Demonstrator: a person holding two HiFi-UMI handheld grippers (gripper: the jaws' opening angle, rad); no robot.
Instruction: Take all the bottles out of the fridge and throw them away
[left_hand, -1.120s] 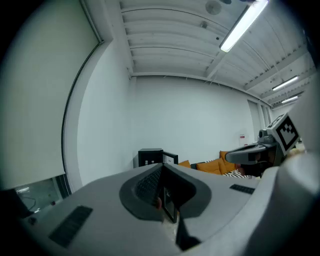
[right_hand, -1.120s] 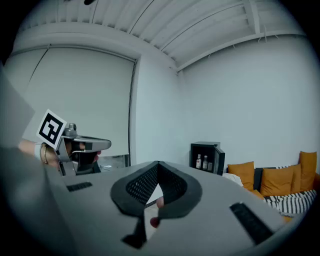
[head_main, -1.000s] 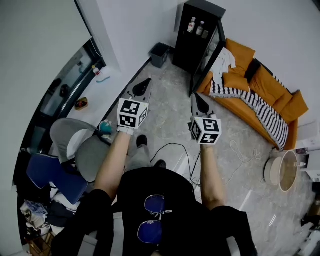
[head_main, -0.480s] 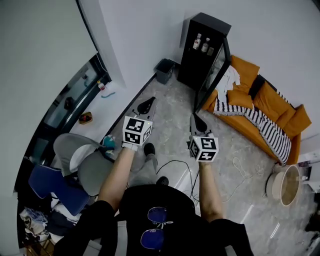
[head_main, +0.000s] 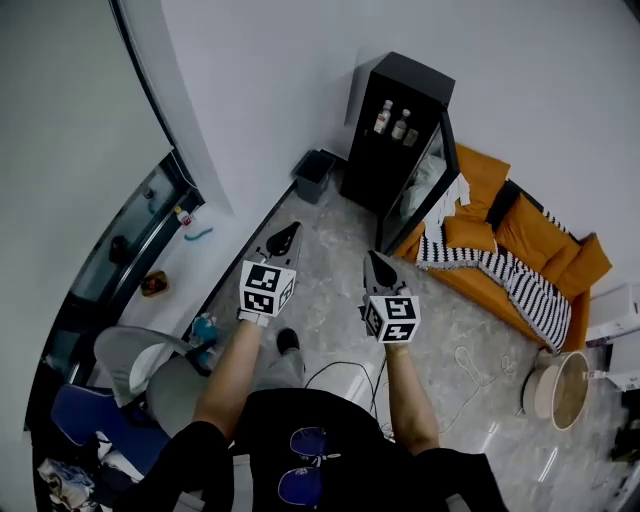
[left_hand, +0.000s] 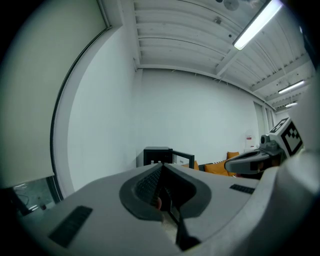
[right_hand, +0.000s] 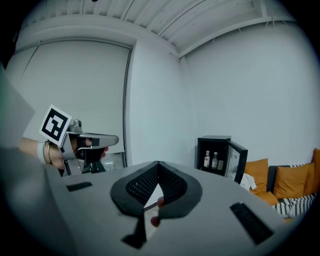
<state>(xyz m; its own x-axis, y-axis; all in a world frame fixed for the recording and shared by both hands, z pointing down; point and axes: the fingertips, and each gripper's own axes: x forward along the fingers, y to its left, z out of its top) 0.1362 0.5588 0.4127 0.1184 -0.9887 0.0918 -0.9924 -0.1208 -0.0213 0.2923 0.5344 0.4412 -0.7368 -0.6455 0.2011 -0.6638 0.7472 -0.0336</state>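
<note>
A black mini fridge (head_main: 385, 125) stands against the far wall with its glass door (head_main: 420, 190) swung open. Inside, on an upper shelf, stand three bottles (head_main: 384, 117), also seen in the right gripper view as three bottles (right_hand: 214, 160). My left gripper (head_main: 287, 234) and right gripper (head_main: 375, 260) are held side by side over the floor, well short of the fridge and pointing toward it. Both are shut with nothing between the jaws. The left gripper's closed tips (left_hand: 161, 167) line up with the fridge (left_hand: 158, 155) far ahead.
A dark waste bin (head_main: 315, 176) sits on the floor left of the fridge. An orange sofa (head_main: 530, 245) with a striped blanket (head_main: 500, 285) runs along the right. A round basket (head_main: 560, 370) stands at the far right. A cable (head_main: 345, 370) lies near my feet.
The fridge and bin have slid lower in the head view. Both grippers stay shut and side by side, now closer together.
</note>
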